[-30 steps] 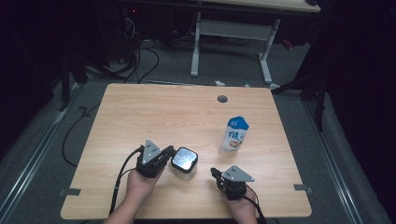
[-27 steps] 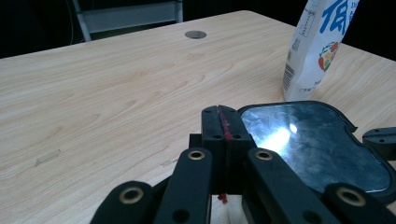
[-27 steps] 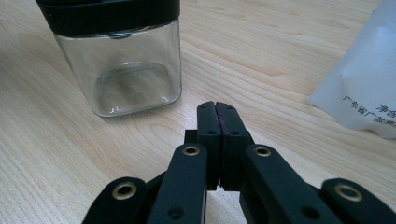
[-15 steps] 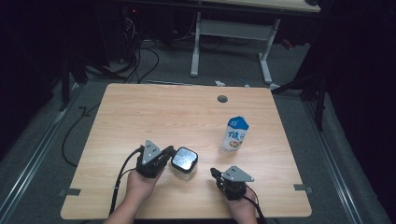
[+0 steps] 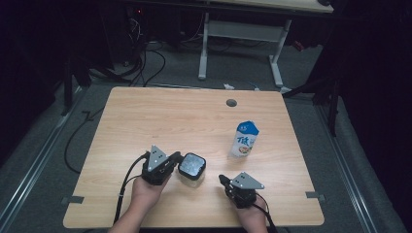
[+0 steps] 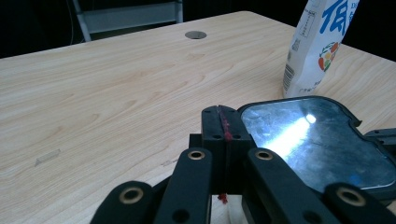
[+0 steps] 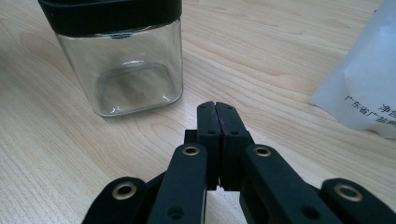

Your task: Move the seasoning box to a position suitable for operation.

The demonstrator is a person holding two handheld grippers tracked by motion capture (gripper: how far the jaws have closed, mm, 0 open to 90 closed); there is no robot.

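The desk (image 5: 160,116) is a bare wooden top with a round cable hole (image 5: 231,103) at its far edge, and the two things on it sit toward the near right, within reach of both hands. The carton (image 5: 244,139) stands upright to the right of the middle, well apart from either hand — by my reading it waits its turn, perhaps as what goes into the jar.

The jar (image 5: 191,166) is square, of clear glass, with a black-rimmed lid on; it stands near the front edge, left of centre. In the right tool's view the glass looks empty, so the work seems barely begun.

The left tool (image 5: 174,158) lies just beside the jar's left edge, jaws pressed together with nothing between them; its own view puts the tips at the lid's rim, and I cannot tell whether they touch it. Likely it sits there to steady the jar or start on the lid.

The right tool (image 5: 223,179) rests on the desk to the jar's right, jaws also together and empty, pointing between jar and carton — a ready position for either.
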